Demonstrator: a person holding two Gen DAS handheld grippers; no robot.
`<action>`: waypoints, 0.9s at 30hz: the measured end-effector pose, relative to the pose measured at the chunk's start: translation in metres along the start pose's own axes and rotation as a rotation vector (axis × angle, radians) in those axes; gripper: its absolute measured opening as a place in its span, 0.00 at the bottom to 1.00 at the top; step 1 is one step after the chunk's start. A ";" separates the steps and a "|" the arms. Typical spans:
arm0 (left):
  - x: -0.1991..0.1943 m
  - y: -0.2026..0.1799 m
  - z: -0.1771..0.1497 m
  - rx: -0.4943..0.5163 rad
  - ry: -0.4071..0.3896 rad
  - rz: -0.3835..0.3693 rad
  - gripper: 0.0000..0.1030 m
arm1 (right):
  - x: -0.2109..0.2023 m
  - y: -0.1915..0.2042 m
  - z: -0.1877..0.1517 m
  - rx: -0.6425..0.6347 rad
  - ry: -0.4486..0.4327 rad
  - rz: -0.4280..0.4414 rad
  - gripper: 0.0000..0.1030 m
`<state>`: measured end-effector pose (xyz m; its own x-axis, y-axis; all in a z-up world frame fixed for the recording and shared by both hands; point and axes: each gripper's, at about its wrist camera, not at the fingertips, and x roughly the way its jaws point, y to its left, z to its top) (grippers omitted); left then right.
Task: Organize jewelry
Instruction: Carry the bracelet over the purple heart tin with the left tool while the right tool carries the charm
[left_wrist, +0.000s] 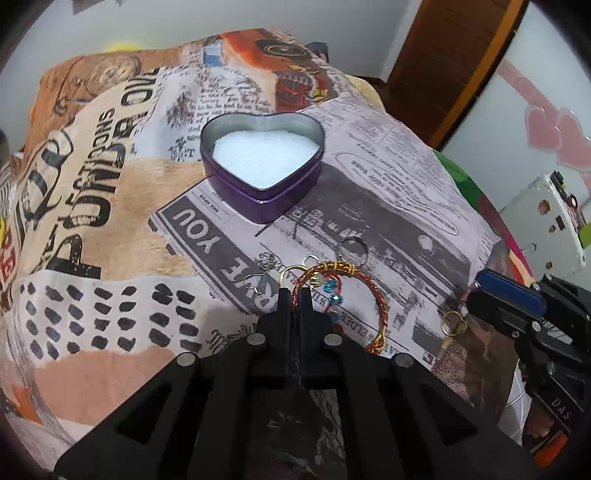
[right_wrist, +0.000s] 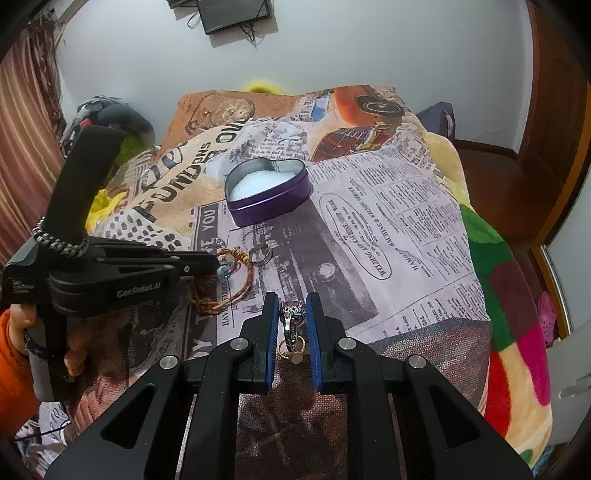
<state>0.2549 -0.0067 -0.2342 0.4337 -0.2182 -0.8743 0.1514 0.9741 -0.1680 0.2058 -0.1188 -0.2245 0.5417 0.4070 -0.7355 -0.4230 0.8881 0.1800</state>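
A red-and-gold braided bangle (left_wrist: 343, 295) lay on the printed blanket (left_wrist: 110, 221), and the left gripper (left_wrist: 294, 295) was clenched on its near-left arc, fingers almost together. Blue beads (left_wrist: 334, 291) hung inside the loop. Just beyond the bangle lay a silver hoop (left_wrist: 352, 248), a small silver charm (left_wrist: 266, 260) and an earring hook (left_wrist: 255, 282). Farther back on the blanket sat an open purple heart tin (left_wrist: 263, 162), lined with white padding and well apart from the jewelry.

To the right, a stone-set ring (right_wrist: 292, 317) stood between the blue pads (right_wrist: 314, 332) of the right gripper (right_wrist: 291, 306). Those fingers were parted, with a gap on each side of the ring. A gold ring (right_wrist: 291, 350) lay touching it on the near side. In the right wrist view, the left gripper reached in from the left, held by a hand (right_wrist: 74, 354) in an orange sleeve.
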 end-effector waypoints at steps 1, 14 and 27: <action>-0.002 -0.001 0.000 0.003 -0.006 0.000 0.01 | 0.000 0.000 0.000 -0.001 0.000 0.000 0.13; -0.071 0.005 0.002 -0.006 -0.160 0.011 0.01 | -0.018 0.011 0.012 -0.029 -0.055 -0.020 0.13; -0.089 0.033 0.012 -0.074 -0.218 0.004 0.01 | -0.025 0.028 0.048 -0.082 -0.140 -0.040 0.13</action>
<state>0.2319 0.0439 -0.1568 0.6174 -0.2138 -0.7571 0.0867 0.9750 -0.2046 0.2151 -0.0936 -0.1702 0.6526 0.4030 -0.6416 -0.4542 0.8859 0.0944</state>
